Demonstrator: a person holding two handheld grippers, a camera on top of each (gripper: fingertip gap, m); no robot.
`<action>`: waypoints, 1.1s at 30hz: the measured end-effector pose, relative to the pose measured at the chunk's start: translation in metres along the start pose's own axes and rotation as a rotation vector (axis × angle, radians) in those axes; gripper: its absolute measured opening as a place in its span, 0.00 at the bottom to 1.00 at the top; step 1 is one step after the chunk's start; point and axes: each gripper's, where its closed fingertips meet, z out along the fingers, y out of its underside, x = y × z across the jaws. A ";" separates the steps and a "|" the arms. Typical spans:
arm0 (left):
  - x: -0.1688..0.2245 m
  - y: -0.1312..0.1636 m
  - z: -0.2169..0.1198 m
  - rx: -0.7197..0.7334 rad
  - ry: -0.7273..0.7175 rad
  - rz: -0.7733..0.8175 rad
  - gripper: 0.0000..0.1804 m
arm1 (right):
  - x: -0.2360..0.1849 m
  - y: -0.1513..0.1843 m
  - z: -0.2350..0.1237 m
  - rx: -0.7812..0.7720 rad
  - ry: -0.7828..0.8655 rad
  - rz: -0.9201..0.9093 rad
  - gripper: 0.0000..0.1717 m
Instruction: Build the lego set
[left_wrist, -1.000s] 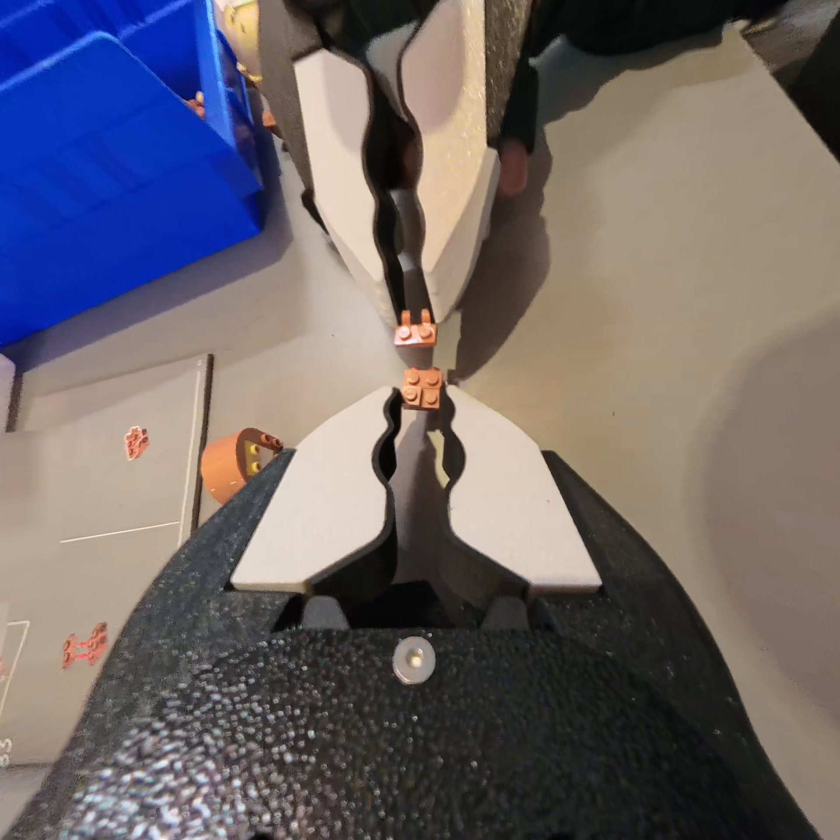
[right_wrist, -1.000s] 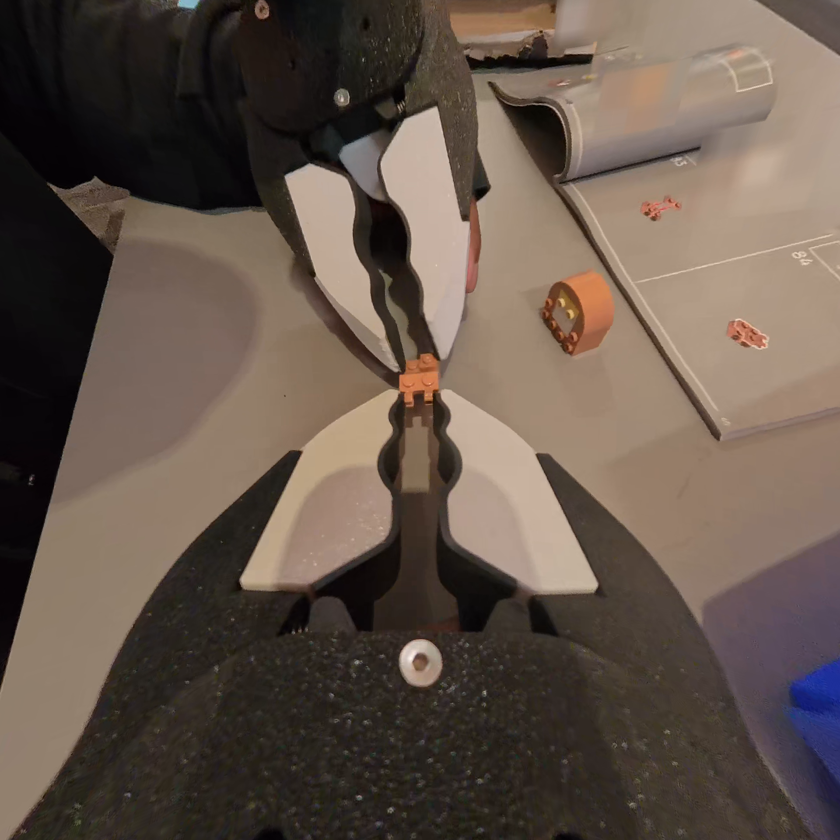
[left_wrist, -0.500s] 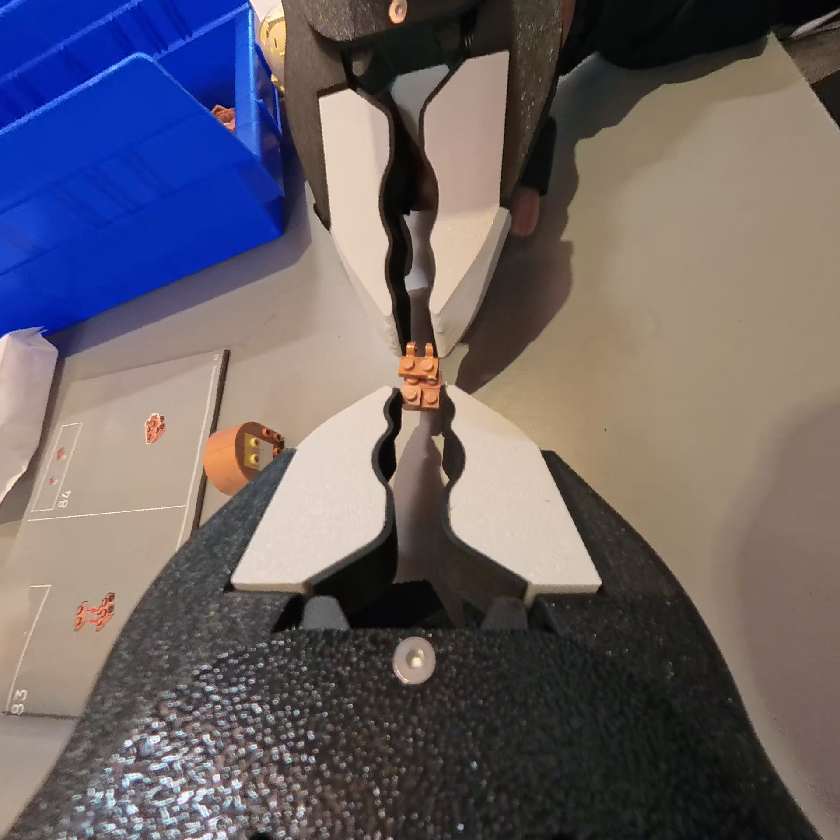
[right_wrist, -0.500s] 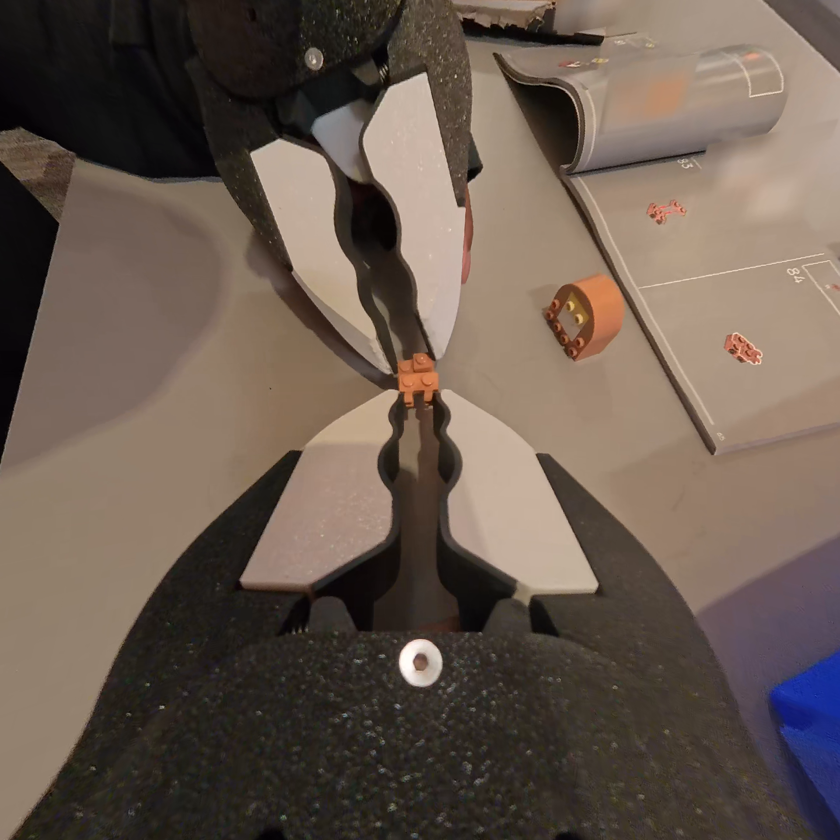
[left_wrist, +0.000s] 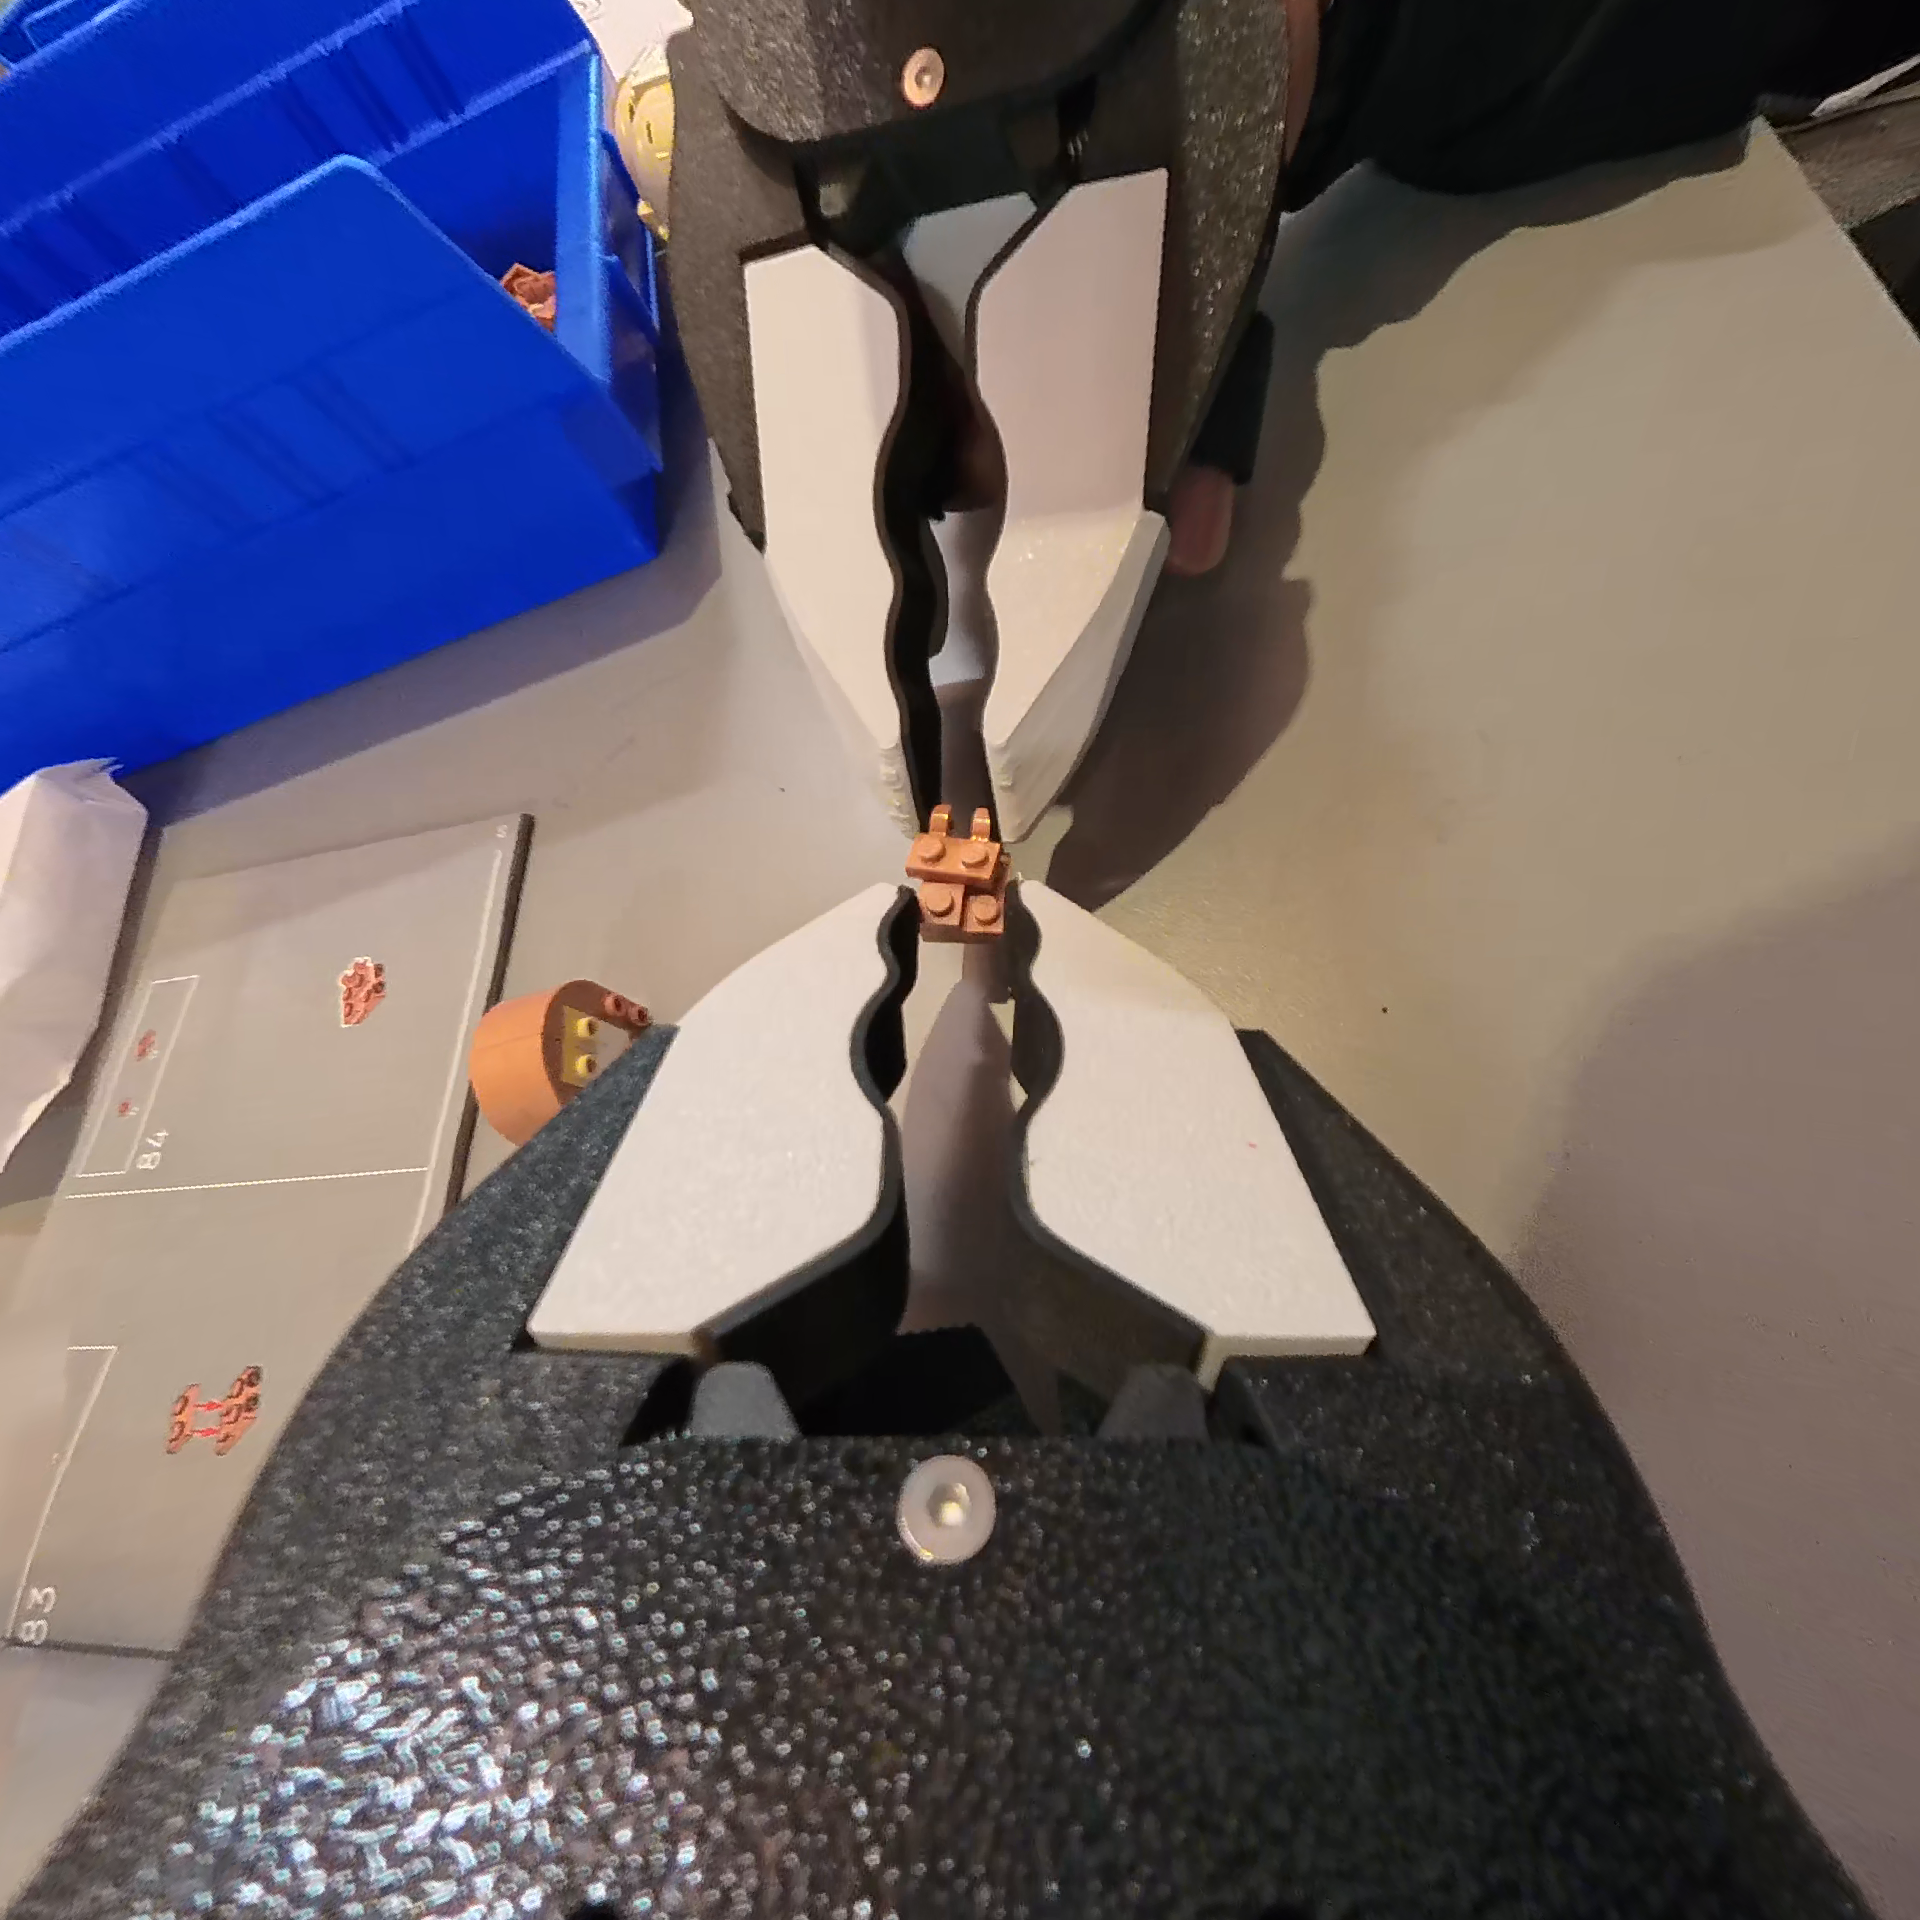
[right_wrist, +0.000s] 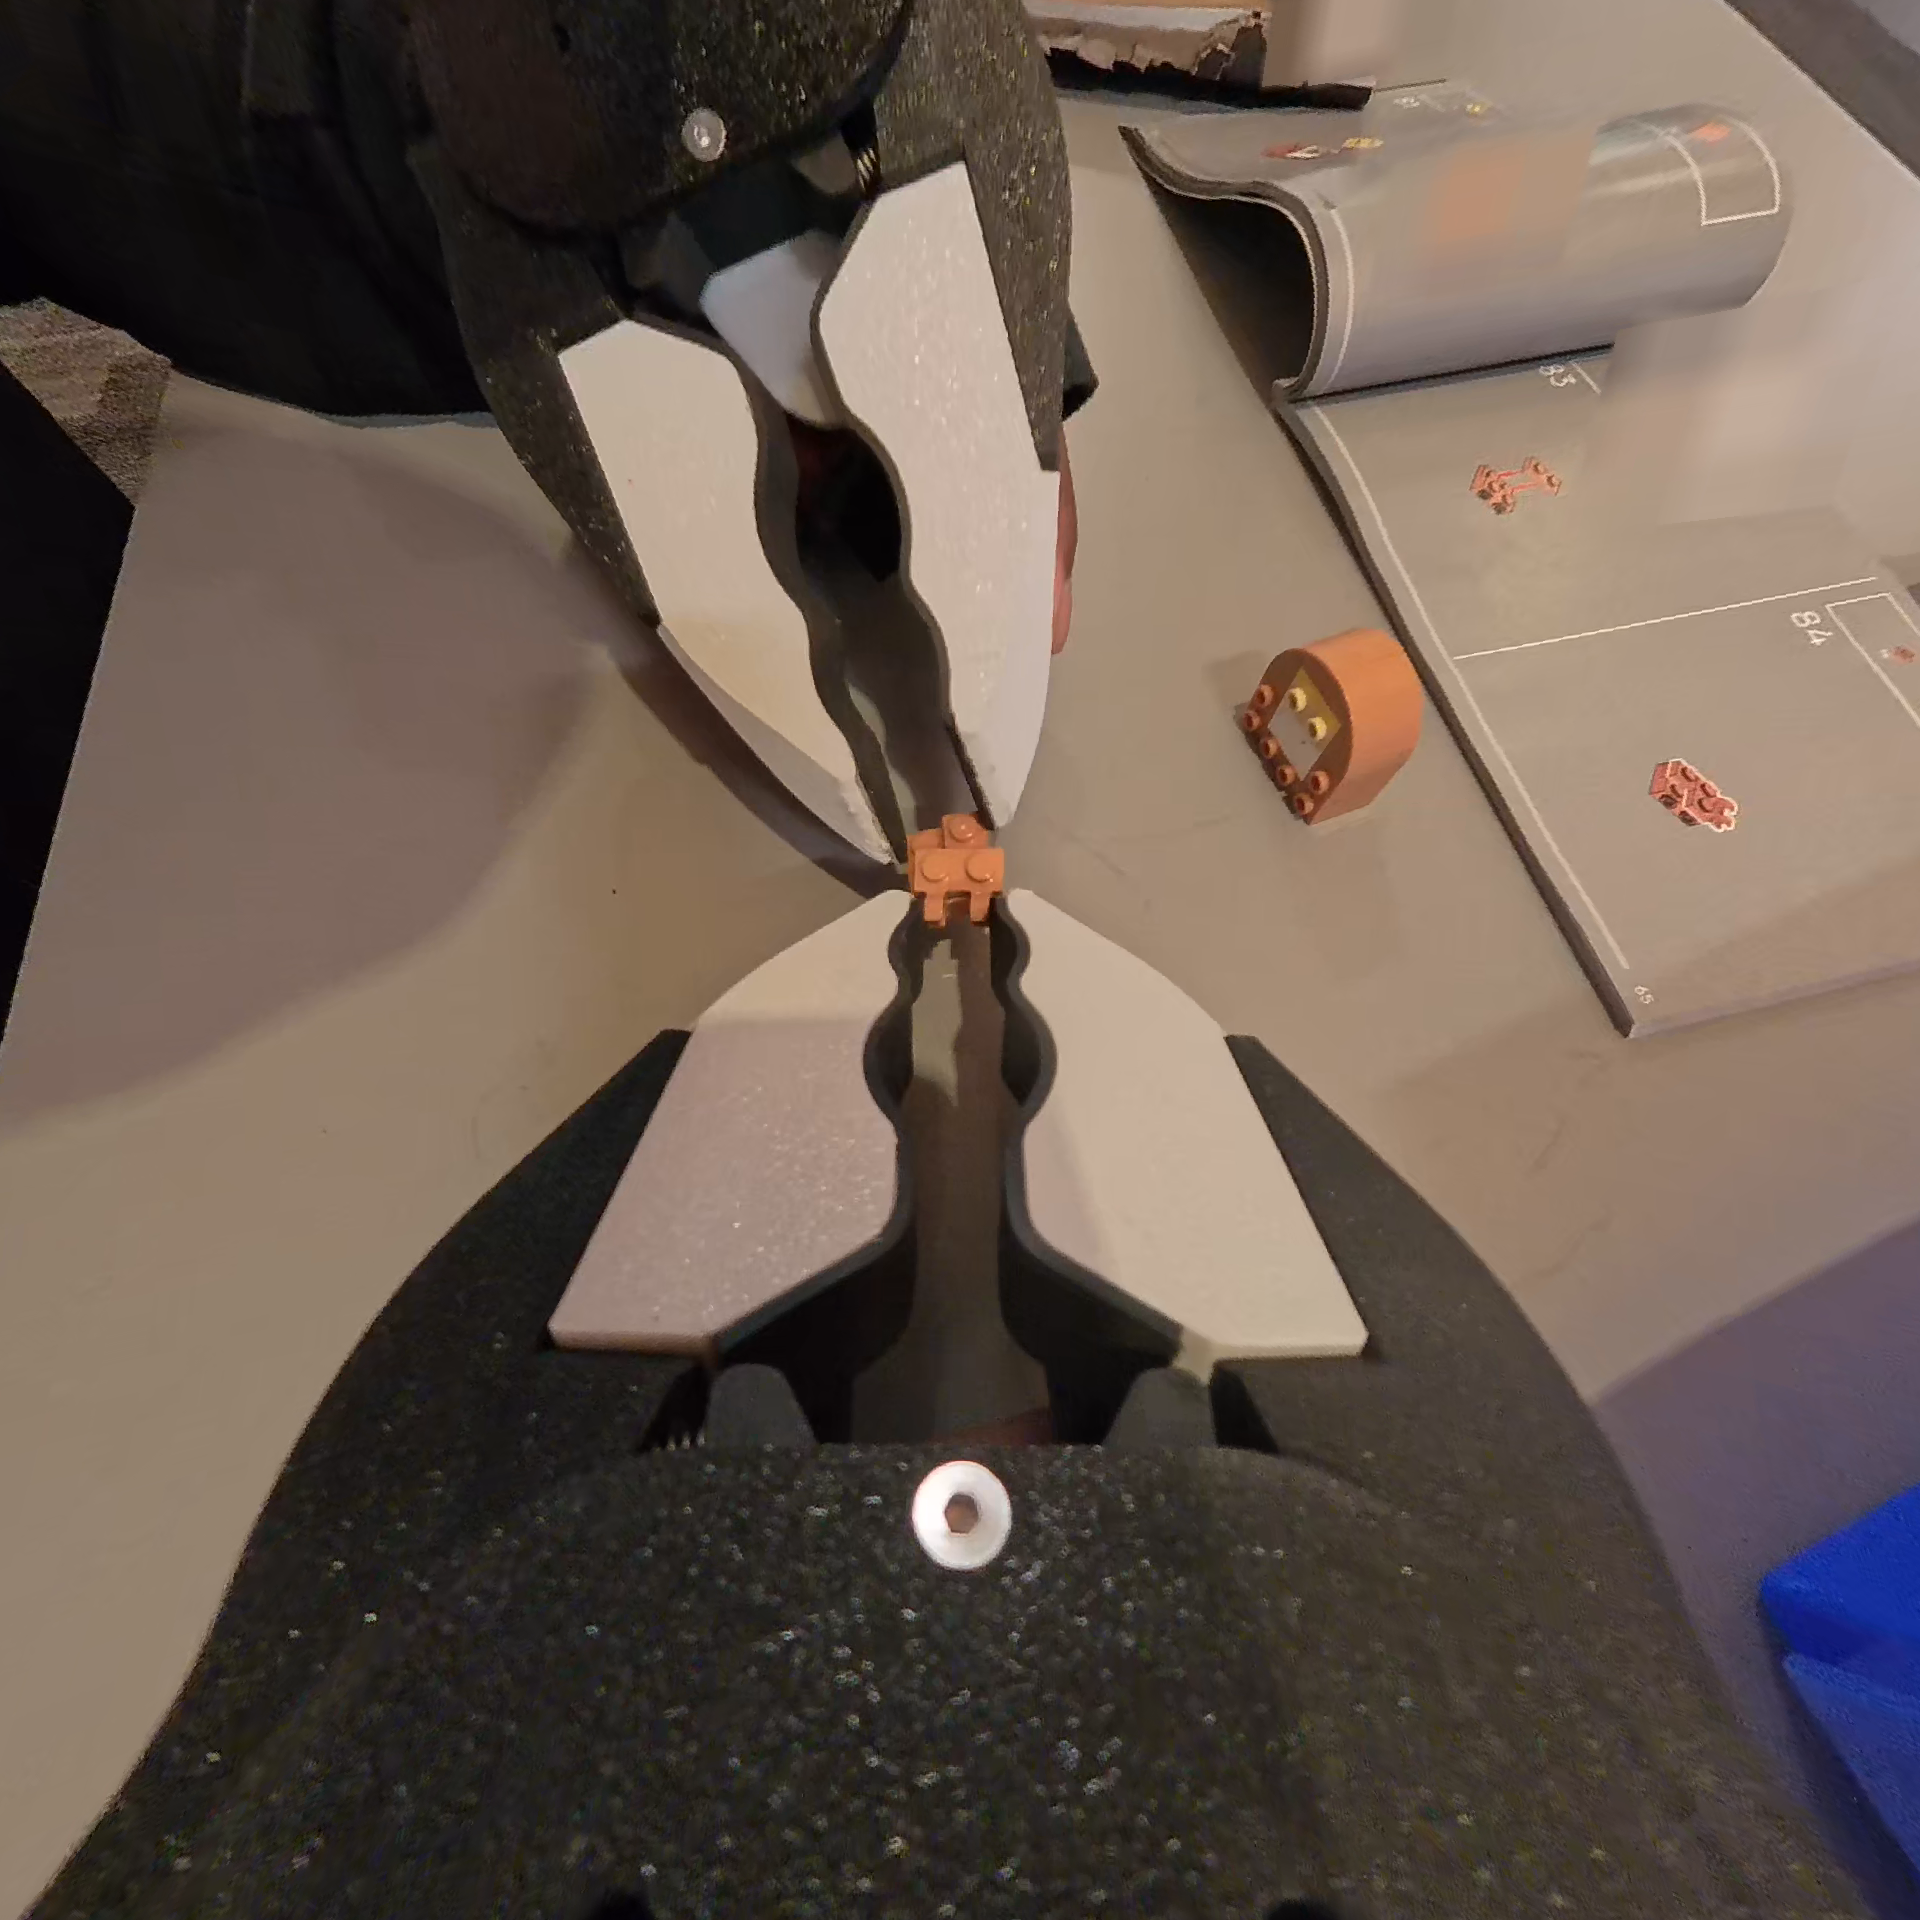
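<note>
- The two small orange bricks, apart a second ago, now touch: the clip brick (left_wrist: 957, 854) sits against the upper edge of the square brick (left_wrist: 962, 914), overlapping it. Both tongs have closed the distance and the opposite tongs fill more of each view.
- Judgement: the two pieces are meeting, perhaps being pressed together; whether they are locked cannot be told.
- Left tongs (left_wrist: 962, 920) clenched on the square brick, tips pressing its sides.
- Right tongs (right_wrist: 958, 902) clenched on the clip brick (right_wrist: 956, 871), gripping its two prongs at the very tips.
- The joined pair hangs above the desk (left_wrist: 1455, 831), exactly between the two sets of tips, which point at each other.
- Nearby: a rounded brown piece (right_wrist: 1335, 722) lying on the desk beside an open booklet (right_wrist: 1662, 727); blue bins (left_wrist: 291, 416) well apart.
</note>
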 end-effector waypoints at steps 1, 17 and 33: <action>0.000 0.000 0.000 0.001 0.000 -0.002 0.08 | 0.000 0.000 0.000 0.000 0.001 0.001 0.07; 0.000 -0.002 -0.001 0.018 0.012 -0.010 0.08 | 0.000 0.000 0.000 0.000 0.007 -0.011 0.07; 0.010 0.003 0.001 -0.020 0.117 -0.035 0.03 | -0.009 0.009 0.002 -0.079 -0.074 -0.014 0.07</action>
